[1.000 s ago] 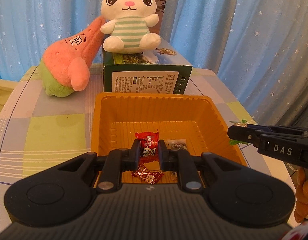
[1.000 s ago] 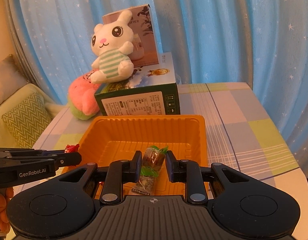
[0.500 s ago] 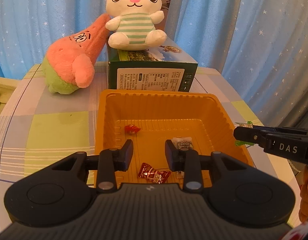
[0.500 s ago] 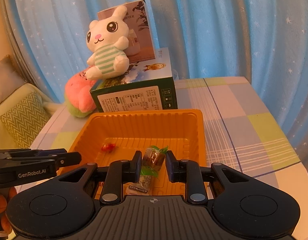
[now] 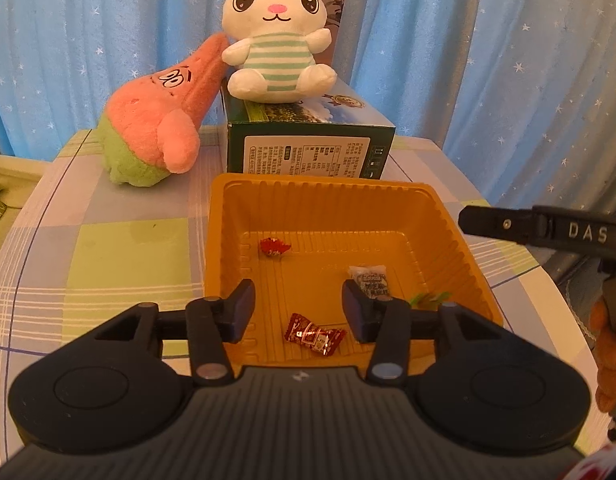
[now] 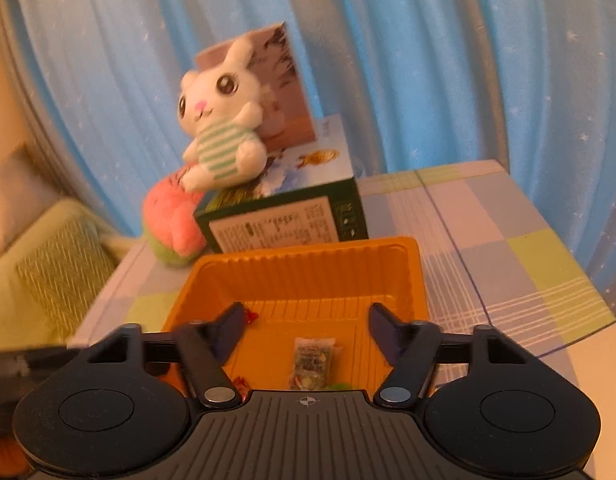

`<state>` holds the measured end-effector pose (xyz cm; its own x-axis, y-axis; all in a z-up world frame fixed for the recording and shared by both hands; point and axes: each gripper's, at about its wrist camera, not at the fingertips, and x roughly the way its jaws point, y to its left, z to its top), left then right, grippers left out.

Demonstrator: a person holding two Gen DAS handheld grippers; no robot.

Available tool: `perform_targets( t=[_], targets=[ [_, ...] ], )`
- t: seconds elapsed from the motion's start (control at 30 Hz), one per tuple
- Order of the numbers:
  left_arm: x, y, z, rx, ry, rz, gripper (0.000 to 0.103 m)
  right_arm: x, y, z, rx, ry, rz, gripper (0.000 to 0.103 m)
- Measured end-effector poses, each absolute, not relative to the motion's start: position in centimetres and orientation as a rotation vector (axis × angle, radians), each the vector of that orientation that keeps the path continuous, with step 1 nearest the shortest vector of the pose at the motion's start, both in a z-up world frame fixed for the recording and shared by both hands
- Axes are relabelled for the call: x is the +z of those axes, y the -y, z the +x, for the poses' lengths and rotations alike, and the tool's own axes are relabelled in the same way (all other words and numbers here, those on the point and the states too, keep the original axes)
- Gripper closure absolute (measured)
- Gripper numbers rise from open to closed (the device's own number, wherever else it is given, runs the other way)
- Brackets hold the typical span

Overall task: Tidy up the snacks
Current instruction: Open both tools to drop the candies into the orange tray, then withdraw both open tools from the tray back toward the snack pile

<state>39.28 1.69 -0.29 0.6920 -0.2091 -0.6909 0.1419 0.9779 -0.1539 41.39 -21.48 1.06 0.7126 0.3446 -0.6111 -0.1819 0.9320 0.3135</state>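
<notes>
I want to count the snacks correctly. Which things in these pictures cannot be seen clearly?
- Green candy, left wrist view: mostly hidden behind the left claw's arm.
- Red candy, right wrist view: only a sliver shows beside the right claw's finger.
- Box label: print too small in the left view, blurred in the right.
- Tray front: covered by the claw body.

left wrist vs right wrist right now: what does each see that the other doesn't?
Left wrist only: the whole starfish plush, the red-wrapped candy near the tray's front, a gloved hand at the right edge, and the right gripper's finger from the side.

Right wrist only: a green cushion to the left, and the right gripper, jaws just opened, empty, sharp while the background is blurred.

Both: the orange tray, the white-wrapped candy, the small red candy, the bunny plush on the green box, blue curtain.
</notes>
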Motion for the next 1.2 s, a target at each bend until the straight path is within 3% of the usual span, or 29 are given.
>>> perform_targets(
  t=[0.63, 1.2],
  targets=[
    [2.9, -1.8, 26.6, -0.157, -0.763, -0.169, 0.048, 5.1, 23.2, 28.5, 0.235, -0.735, 0.218, 0.035],
    [4.4, -0.3, 13.3, -0.117, -0.757, -0.192, 0.037, 4.3, 23.2, 13.9, 0.208, -0.785, 0.168, 0.035]
  ],
)
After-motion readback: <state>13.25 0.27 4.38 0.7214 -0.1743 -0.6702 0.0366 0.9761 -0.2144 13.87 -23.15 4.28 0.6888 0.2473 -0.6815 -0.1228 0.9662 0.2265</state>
